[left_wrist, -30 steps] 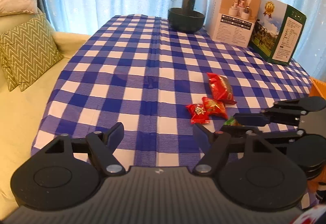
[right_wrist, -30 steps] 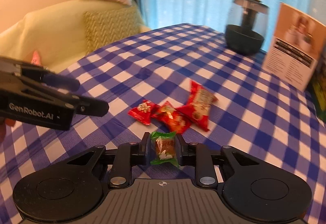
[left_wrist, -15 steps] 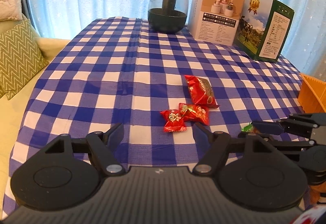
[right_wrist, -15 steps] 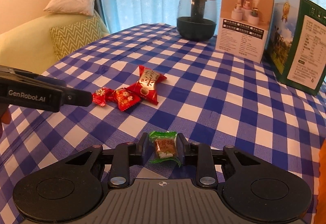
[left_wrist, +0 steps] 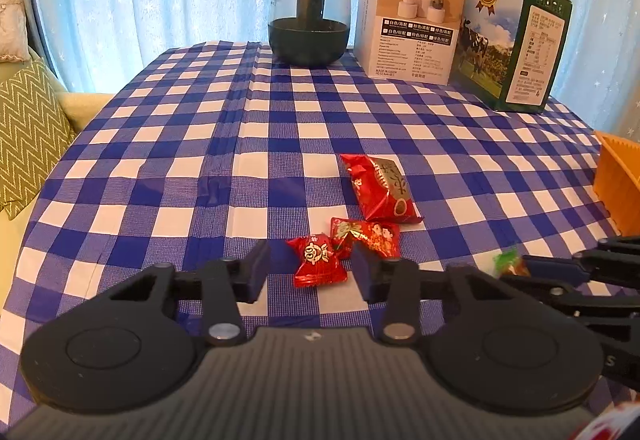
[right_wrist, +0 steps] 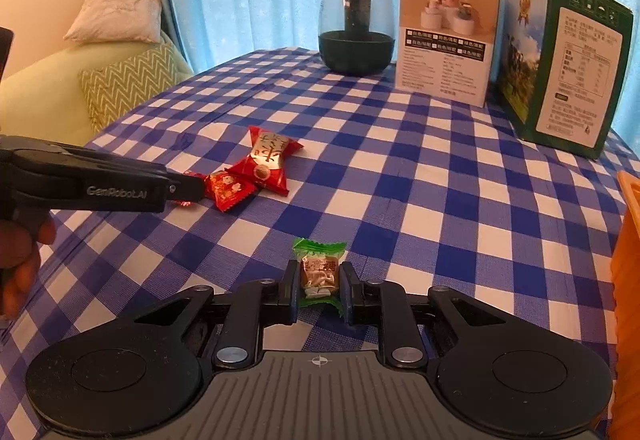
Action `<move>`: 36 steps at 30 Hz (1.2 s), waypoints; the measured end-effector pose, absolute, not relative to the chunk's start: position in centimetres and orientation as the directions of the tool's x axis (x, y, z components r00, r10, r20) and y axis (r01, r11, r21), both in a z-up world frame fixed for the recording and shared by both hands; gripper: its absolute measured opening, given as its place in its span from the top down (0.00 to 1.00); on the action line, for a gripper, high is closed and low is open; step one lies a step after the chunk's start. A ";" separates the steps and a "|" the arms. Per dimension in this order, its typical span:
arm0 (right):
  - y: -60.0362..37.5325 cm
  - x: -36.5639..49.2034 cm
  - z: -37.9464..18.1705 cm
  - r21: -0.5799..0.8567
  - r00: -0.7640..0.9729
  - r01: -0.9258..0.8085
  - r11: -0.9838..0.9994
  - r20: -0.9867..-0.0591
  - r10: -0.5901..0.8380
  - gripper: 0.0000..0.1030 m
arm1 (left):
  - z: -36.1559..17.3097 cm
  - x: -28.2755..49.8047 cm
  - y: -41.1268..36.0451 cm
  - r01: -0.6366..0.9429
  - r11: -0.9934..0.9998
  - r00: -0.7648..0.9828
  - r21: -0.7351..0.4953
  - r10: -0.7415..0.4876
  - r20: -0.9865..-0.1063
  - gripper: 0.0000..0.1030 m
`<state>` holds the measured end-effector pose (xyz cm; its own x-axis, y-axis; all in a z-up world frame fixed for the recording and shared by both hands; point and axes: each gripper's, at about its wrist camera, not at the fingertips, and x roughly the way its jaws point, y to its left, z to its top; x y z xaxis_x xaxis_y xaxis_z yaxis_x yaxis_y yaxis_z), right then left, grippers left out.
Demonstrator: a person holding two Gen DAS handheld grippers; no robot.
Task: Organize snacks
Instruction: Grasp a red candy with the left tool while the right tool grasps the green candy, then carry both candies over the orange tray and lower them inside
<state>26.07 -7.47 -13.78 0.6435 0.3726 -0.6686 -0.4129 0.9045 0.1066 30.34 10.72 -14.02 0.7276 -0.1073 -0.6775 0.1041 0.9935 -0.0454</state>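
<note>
My right tongs (right_wrist: 319,290) pinch a crinkled green-wrapped candy (right_wrist: 319,272). My left tongs (left_wrist: 308,272), closing, straddle a glossy red foil candy (left_wrist: 317,260) without pressing it, on the blue-checked tabletop (left_wrist: 200,176).

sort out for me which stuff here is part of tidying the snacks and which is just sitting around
Part of the job: small red candy, second red candy, big red packet, green candy, orange bin.

Just sitting around: glass jar, white box, green box, cushion.

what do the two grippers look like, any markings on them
Both are matte black plastic. The right gripper has two round discs, a ribbed grey centre plate with a small crosshair mark, and silver rivets. The left gripper, seen side-on, carries pale "GenRobot.AI" lettering.
</note>
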 end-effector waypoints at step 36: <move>-16.2 14.2 -4.8 0.157 0.711 -0.188 0.969 -0.659 0.245 0.80 | -6.4 17.4 1.4 0.213 0.969 0.688 -0.126 -0.240 -0.685 0.85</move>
<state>14.22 -16.19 -4.76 0.7113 0.2448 -0.6589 -0.1881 0.9695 0.1571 17.40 1.45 -6.43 0.6876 -0.2402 -0.6852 0.2129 0.9689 -0.1260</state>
